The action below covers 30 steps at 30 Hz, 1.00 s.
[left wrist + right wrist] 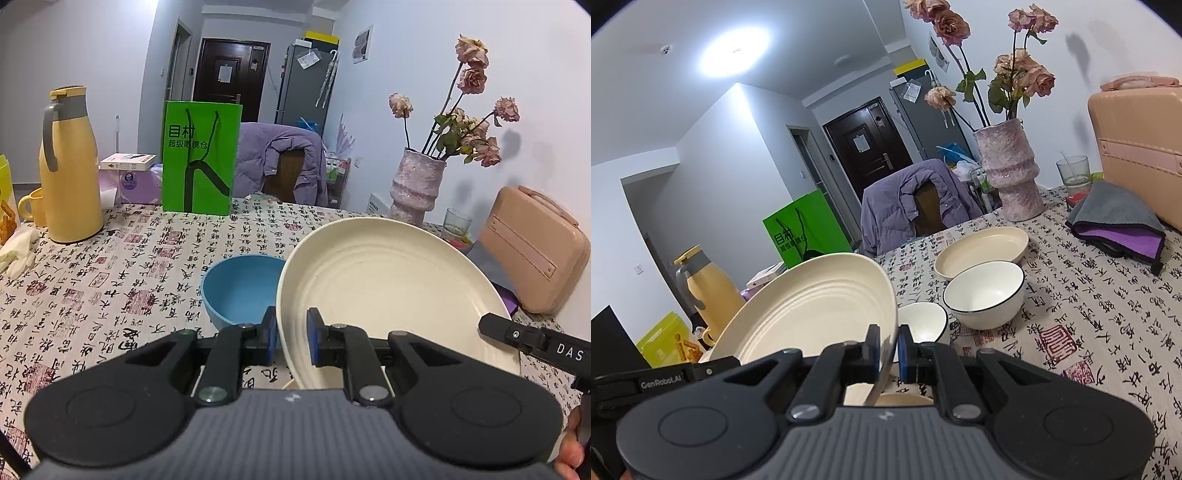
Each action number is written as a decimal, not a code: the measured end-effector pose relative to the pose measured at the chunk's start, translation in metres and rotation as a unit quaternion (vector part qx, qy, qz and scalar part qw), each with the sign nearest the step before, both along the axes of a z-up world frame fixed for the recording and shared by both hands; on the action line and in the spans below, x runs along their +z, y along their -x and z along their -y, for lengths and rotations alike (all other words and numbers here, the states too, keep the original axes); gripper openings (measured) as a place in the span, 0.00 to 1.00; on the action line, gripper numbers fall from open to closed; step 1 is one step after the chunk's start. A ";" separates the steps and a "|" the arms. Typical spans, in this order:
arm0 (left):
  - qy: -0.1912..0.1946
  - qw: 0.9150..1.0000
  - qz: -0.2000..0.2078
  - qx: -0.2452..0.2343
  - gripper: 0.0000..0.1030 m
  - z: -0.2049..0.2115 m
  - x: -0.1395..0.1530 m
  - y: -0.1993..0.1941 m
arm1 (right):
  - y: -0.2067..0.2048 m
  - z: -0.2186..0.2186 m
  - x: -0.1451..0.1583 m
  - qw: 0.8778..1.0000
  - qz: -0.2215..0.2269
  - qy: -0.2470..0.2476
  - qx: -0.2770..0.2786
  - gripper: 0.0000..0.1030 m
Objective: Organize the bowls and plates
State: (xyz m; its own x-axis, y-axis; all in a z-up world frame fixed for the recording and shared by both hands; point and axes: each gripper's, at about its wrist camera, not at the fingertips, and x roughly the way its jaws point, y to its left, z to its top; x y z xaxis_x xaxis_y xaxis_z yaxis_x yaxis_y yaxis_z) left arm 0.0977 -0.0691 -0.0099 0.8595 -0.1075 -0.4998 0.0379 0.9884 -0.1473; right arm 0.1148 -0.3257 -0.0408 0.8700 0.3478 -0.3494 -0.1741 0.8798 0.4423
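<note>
Between the two grippers, a cream ribbed plate [388, 288] hangs tilted above the patterned tablecloth [110, 280]. At its left rim the left gripper [291, 336] is clamped narrow, blue pads [314, 332] pressing either face. On the opposite rim the right gripper [888, 350] pinches the same plate [812, 314] just as tightly. Behind the plate's left edge sits a blue bowl [236, 288]. Beyond the right gripper stand a small white bowl [923, 321], a larger dark-rimmed white bowl [984, 295] and a cream oval dish [982, 249], close together. A further cream piece under the plate is probably another dish, though mostly hidden. The right gripper's body reads "DAS"; the left's reads "GenRobot.AI". A green paper bag [201, 158] carries "目村" in large characters, smaller ones beneath.
</note>
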 end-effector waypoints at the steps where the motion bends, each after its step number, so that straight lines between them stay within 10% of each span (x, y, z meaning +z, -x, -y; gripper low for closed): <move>1: 0.000 1.000 -0.001 0.000 0.15 0.000 0.000 0.001 | 0.003 0.001 -0.001 1.000 0.000 -0.001 0.000 0.10; 30: 0.005 1.000 -0.003 0.000 0.15 -0.005 -0.012 0.026 | 0.030 -0.001 -0.010 1.000 0.009 -0.004 0.004 0.10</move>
State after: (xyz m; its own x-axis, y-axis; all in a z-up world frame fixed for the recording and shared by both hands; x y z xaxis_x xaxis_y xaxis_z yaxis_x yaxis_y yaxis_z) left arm 0.0719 -0.0643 -0.0222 0.8568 -0.1125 -0.5032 0.0370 0.9868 -0.1577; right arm 0.0853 -0.3248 -0.0508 0.8733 0.3573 -0.3312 -0.1892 0.8752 0.4452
